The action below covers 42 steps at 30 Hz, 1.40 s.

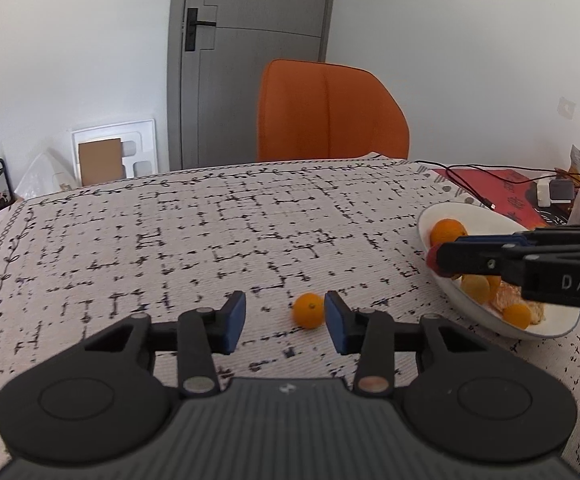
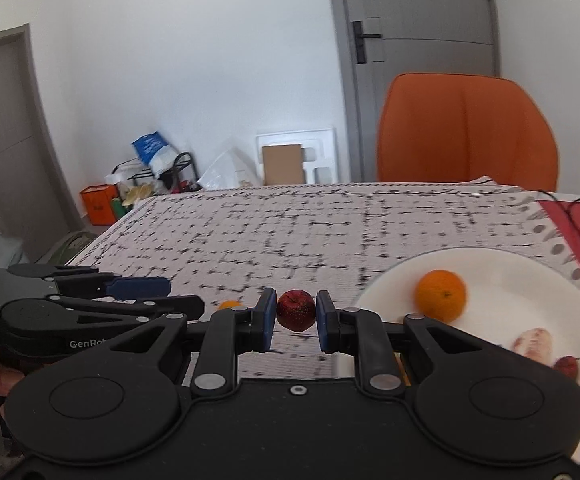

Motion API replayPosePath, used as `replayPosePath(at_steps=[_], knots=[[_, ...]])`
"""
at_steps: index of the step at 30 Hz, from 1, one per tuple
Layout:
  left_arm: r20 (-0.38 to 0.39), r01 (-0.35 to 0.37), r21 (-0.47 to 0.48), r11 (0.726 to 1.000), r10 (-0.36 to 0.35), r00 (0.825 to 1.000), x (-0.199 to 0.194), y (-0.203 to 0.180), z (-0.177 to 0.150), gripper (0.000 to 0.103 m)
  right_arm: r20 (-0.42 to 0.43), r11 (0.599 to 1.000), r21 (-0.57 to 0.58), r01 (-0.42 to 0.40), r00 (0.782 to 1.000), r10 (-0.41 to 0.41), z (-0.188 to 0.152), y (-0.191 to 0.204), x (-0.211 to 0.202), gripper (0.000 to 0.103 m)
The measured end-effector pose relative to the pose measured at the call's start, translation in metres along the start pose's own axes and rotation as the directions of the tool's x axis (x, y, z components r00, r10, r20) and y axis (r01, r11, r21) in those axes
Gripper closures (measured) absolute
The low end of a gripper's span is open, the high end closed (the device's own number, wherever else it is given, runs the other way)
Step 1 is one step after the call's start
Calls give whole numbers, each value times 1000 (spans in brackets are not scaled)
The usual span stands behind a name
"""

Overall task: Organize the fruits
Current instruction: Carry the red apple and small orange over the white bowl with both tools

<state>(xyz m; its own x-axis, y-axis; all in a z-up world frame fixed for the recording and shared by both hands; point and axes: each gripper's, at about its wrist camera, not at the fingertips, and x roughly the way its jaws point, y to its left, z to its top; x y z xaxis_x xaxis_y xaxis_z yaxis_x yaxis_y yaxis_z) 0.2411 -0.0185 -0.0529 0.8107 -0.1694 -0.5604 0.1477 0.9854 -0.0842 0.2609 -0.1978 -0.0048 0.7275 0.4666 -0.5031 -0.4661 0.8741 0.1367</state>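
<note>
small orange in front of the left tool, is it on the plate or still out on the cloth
Out. The small orange lies on the tablecloth, apart from the white plate, ahead of the left tool, untouched.

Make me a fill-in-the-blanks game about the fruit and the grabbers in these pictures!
1. The right gripper is holding a small ____ fruit.
2. The loose orange in front of the left gripper lies on the ____.
3. The white plate holds a whole ____ near its far side.
4. The chair behind the table is ____.

Missing words: red; tablecloth; orange; orange
</note>
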Motion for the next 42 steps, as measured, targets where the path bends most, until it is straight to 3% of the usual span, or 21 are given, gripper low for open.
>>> replayPosePath(at_steps=[12, 16, 26, 37, 40, 42], knots=[[-55, 11, 21, 1000, -10, 998, 29, -21, 2, 65, 21, 995, 62, 73, 997, -74, -9, -39, -25, 83], [-90, 5, 21, 1000, -3, 996, 42, -28, 1, 82, 26, 991, 90, 101, 994, -104, -13, -54, -32, 83], [-36, 43, 43, 998, -42, 998, 31, -53, 13, 82, 30, 978, 141, 153, 987, -158, -23, -87, -44, 83], [5, 90, 99, 991, -91, 996, 16, -88, 28, 82, 47, 975, 169, 142, 987, -152, -27, -98, -47, 83], [14, 103, 114, 988, -105, 994, 12, -97, 32, 82, 66, 978, 173, 117, 989, -130, -28, -100, -50, 74], [17, 117, 128, 985, -120, 993, 11, -103, 33, 82, 69, 977, 179, 117, 989, -132, -29, -102, -53, 74]])
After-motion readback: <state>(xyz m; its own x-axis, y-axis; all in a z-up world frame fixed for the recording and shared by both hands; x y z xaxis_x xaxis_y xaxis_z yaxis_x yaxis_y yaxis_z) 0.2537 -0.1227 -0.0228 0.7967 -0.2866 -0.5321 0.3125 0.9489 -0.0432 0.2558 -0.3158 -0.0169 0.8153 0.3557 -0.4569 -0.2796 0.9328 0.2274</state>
